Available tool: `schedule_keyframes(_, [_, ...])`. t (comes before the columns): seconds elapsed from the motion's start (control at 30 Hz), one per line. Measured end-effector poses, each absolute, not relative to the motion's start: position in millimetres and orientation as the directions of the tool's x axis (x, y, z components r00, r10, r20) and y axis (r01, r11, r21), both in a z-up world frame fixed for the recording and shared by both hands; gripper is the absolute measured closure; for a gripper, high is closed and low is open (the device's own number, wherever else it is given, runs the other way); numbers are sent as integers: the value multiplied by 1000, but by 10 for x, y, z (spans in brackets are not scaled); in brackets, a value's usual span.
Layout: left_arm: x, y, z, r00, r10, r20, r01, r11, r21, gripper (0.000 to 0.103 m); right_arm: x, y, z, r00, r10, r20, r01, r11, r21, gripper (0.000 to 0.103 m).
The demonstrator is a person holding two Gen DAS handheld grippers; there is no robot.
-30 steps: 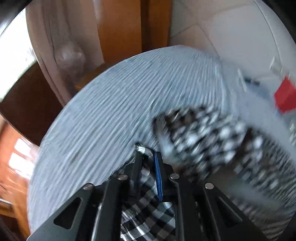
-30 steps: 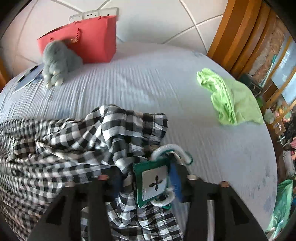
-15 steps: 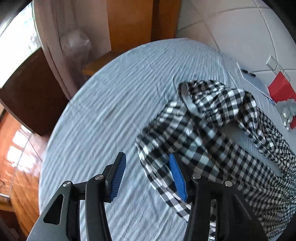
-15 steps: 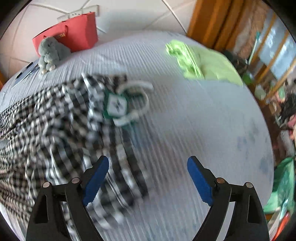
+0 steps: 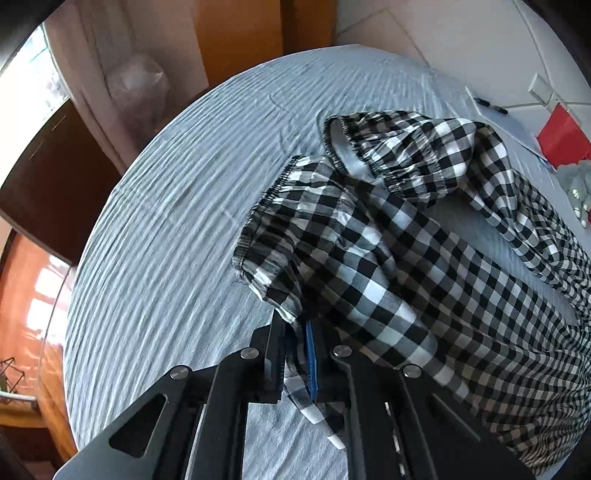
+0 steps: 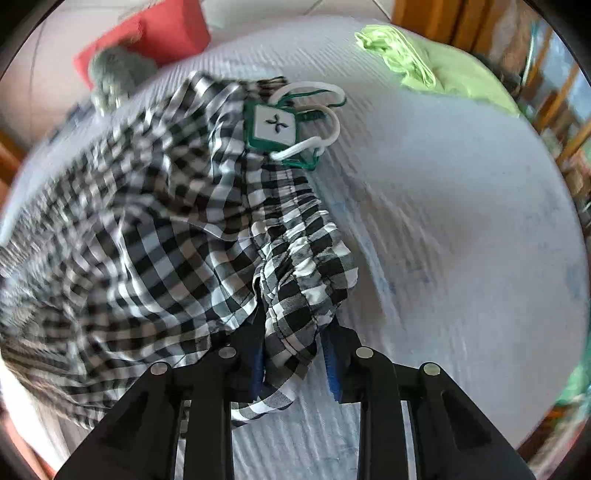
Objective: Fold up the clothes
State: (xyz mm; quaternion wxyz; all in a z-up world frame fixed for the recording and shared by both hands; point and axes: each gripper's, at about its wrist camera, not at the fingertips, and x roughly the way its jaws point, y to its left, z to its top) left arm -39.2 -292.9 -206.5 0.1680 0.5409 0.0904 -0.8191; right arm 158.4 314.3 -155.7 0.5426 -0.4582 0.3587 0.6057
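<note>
A black-and-white checked garment [image 5: 388,258] lies crumpled on a pale blue bed sheet [image 5: 177,221], its elastic cuffs toward the far left. My left gripper [image 5: 295,332] is shut on the near edge of one cuffed part, and cloth hangs out below the pads. In the right wrist view the same checked garment [image 6: 166,221] carries a green-and-white tag [image 6: 275,125] with white cord loops near its far end. My right gripper [image 6: 293,343] is closing, and a gathered bunch of the checked cloth fills the gap between its blue pads.
A light green cloth [image 6: 424,62] lies at the far right of the sheet [image 6: 443,221]. A red bag [image 6: 166,33] and a grey plush toy [image 6: 118,70] stand at the back, with papers and a pen [image 5: 495,110] nearby. Wooden furniture [image 5: 240,40] borders the bed.
Both grippers opened, dropped the garment, and then closed again on new spots at its near edge. The tag that sat in the right gripper now lies farther away on the cloth.
</note>
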Motion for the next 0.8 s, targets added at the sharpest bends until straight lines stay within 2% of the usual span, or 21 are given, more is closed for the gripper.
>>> schedule_keyframes(0.5, [-41,-3038,-1929,-273,-151,-950,366,-930,43,99,2096,2880,-1484,-3,299,-954,-999,-53,-14,82])
schedule_keyframes(0.63, [98,-3086,-1976,-238,-156,-959,345,-936,67,94,2136,2818,-1603,10,248,-969,-998,-53,-24,81])
schedule_keyframes(0.7, [74,-3061,-1841,-270,-139,-953,328,-944,44,93,2114,2834,-1590,23,258,-966,-997,-61,-40,69])
schedule_keyframes(0.73, [57,-3047,-1749,-295,-127,-947,320,-947,28,87,2101,2853,-1537,37,276,-960,-996,-64,-57,49])
schedule_keyframes(0.77, [42,-3027,-1649,-322,-117,-940,313,-950,11,82,2090,2873,-1473,47,292,-955,-995,-69,-71,33])
schedule_keyframes(0.8, [20,-3002,-1532,-355,-109,-928,307,-952,-6,63,2075,2907,-1371,54,318,-947,-993,-79,-83,29])
